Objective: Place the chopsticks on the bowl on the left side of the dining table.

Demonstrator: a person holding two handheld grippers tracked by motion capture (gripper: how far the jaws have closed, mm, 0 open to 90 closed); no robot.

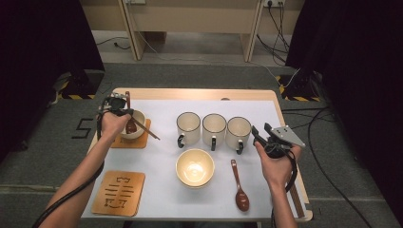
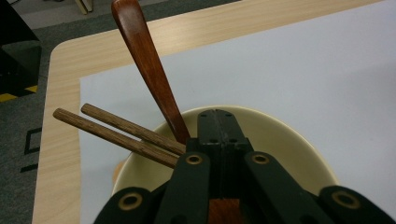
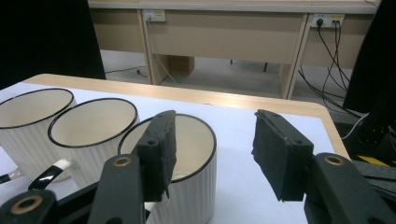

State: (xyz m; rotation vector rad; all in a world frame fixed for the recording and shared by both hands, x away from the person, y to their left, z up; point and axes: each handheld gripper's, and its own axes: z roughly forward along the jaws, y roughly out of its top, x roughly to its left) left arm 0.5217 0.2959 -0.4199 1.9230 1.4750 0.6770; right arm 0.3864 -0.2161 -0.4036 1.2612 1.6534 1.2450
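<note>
1. Right gripper [image 1: 258, 133], jaws apart, hovers near the worktop's [image 1: 157, 156] right edge, just beside the rightmost mug [image 1: 237, 132];
2. Left gripper [image 1: 124, 114], jaws clamped on a wooden spoon [image 2: 148, 65], holds it in the cream bowl [image 2: 280, 135] with chopsticks [image 2: 116, 133], near the far left corner.

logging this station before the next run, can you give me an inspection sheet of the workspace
surface: wooden table under a white sheet.
job's things: wooden spoon and chopsticks in the small bowl, on a wooden coaster.
clutter: three mugs, large bowl, second spoon, spare coaster.
grippers: left tool shut on the spoon; right tool open by the nearest mug.
cables: one trails from each tool; more on the floor.
surroundings: grey carpet, black curtains, wall sockets.
</note>
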